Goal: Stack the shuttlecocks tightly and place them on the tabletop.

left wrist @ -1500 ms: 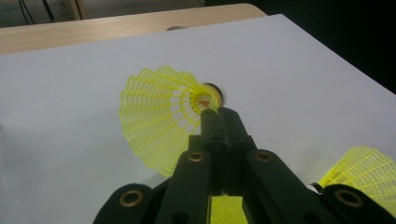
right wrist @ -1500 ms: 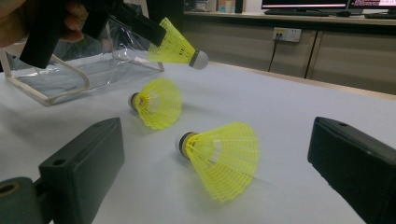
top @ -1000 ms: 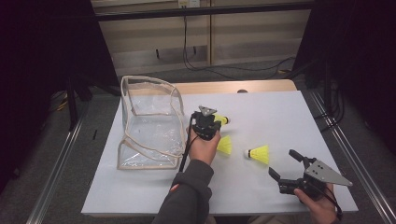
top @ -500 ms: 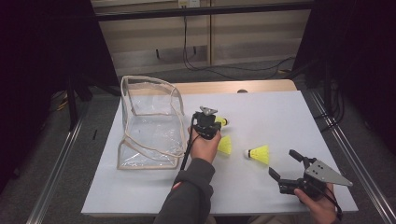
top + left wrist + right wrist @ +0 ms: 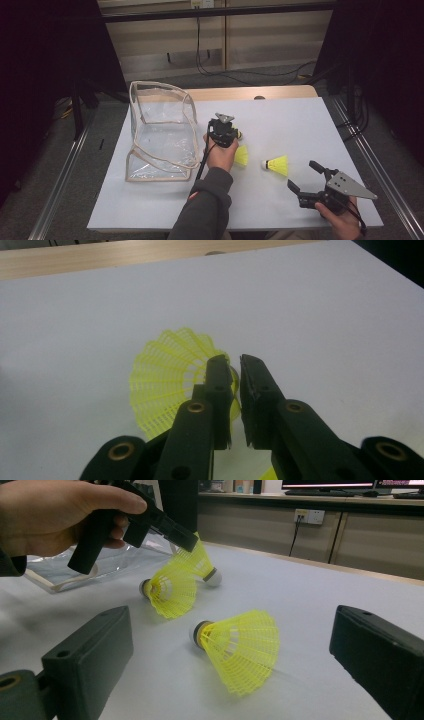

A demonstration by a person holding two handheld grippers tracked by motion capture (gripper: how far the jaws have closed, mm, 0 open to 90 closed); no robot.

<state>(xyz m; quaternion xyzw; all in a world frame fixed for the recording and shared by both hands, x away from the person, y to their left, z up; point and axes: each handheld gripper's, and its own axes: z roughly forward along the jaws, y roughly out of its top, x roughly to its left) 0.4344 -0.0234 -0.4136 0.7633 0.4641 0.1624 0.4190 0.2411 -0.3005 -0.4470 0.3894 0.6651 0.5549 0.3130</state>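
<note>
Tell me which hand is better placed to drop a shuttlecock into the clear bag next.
Left. Its tongs pinch a shuttlecock right beside the clear bag; the right tongs are open, farther away.

Bright, evenly lit table amid dark surroundings; sharp focus, soft shadows.

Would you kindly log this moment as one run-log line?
left gripper: shut on held shuttlecock | right gripper: open, idle | loose shuttlecocks: two on table | clear bag: beside left hand
</note>
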